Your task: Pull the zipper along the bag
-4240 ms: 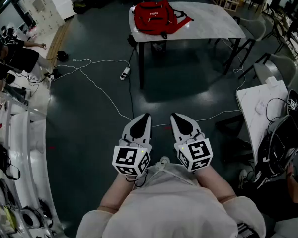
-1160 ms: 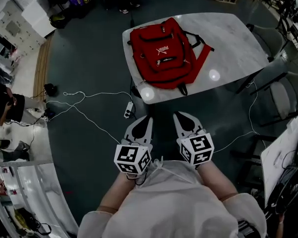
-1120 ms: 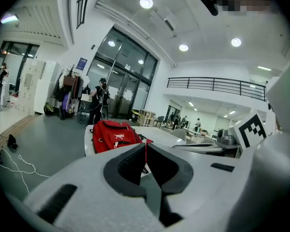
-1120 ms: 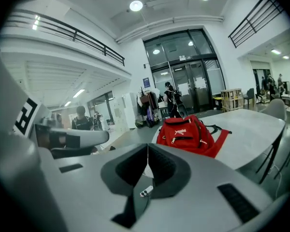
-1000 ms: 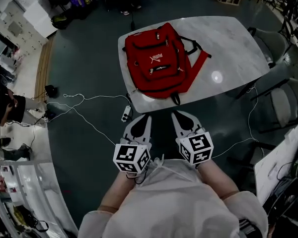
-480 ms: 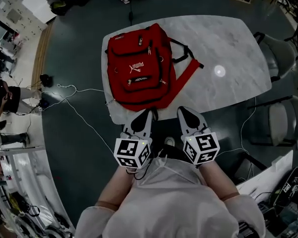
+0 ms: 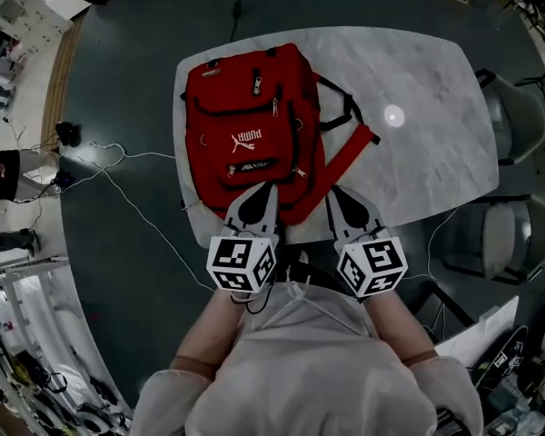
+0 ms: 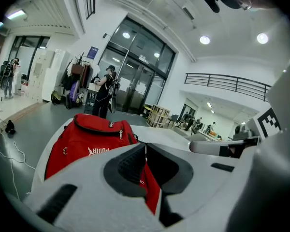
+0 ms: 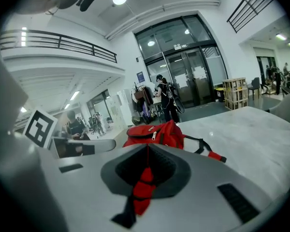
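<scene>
The table (image 7: 436,107) carries the red backpack (image 7: 245,125). It lies flat on the table's left half, with its lower end close to the table's near edge. We hold the left gripper (image 7: 271,187) and the right gripper (image 7: 331,192) side by side above that near edge. Each has its jaws together, with nothing between them. The zipper pulls (image 7: 257,87) sit toward the table's far edge.

Risks, in our judgement:
- If we do not part the jaws before contact, they push a pull aside instead of seizing it.
- If we draw the zipper with the bag unbraced, the backpack drags across the smooth table.
- The small pull may slip from the pads.
</scene>
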`<state>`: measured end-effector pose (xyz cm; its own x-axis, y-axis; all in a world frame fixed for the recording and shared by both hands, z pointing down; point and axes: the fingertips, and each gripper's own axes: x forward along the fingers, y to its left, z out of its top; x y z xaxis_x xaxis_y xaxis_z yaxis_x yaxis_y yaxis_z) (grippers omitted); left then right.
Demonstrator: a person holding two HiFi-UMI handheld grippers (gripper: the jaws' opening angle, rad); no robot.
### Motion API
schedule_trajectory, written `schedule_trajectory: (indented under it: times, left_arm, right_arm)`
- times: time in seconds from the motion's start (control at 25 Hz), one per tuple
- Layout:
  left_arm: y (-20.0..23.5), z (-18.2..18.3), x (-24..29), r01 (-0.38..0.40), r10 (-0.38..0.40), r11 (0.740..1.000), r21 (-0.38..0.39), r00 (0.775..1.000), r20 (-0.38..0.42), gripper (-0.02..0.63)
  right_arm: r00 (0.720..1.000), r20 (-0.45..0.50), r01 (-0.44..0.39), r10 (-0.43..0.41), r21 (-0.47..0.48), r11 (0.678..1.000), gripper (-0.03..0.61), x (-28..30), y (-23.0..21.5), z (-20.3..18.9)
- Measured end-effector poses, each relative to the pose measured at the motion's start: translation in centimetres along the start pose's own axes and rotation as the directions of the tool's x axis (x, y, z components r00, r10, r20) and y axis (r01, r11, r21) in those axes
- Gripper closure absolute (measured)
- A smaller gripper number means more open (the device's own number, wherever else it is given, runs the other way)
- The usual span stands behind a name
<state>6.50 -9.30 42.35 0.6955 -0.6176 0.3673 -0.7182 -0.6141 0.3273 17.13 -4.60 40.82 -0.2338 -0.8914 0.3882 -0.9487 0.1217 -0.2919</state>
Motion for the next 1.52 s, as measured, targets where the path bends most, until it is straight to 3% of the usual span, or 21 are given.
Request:
schedule_trajectory:
  times: [0.36,0.68,0.84,1.12,1.24,1.32,1.52]
  left_arm:
    - [6.4,1.7,6.8,0.022,-0.026,0.997,-0.073,0.998,-0.062,0.589]
    - [8.2,0.7,11.7,0.007,-0.023,0.994,-0.111,0.989,-0.149,0.589]
    - [8.4,-0.6,13.8,-0.014,-0.011,0.993,-0.119,0.979,-0.205,0.588]
    - [8.3,-1.1,16.4,-0.059,0.028,0.989,-0.135,0.975,-0.221,0.586]
    - [8.0,-1.2,17.2,-0.073,0.04,0.988,-0.133,0.971,-0.237,0.523]
    - [8.0,-1.3,17.5,-0.08,0.043,0.987,-0.142,0.968,-0.246,0.52]
    - [8.3,-1.8,18.2,-0.086,0.045,0.986,-0.144,0.963,-0.267,0.52]
  right_arm:
    - [0.996,-0.082,0.025,-0.03,-0.068,0.997,0.551,9.1,-1.2,2.3]
    - [0.988,-0.152,-0.003,-0.024,-0.174,0.985,0.551,15.8,-3.7,4.2]
    - [0.983,-0.184,-0.042,0.004,-0.202,0.979,0.551,19.0,-4.7,4.6]
    - [0.968,-0.242,-0.125,0.063,-0.249,0.96,0.551,23.4,-5.6,4.5]
    - [0.962,-0.257,-0.153,0.087,-0.25,0.956,0.551,24.3,-5.8,4.5]
    - [0.957,-0.271,-0.171,0.1,-0.255,0.952,0.551,24.9,-5.6,4.5]
    - [0.926,-0.356,-0.231,0.128,-0.262,0.937,0.551,26.4,-5.7,3.1]
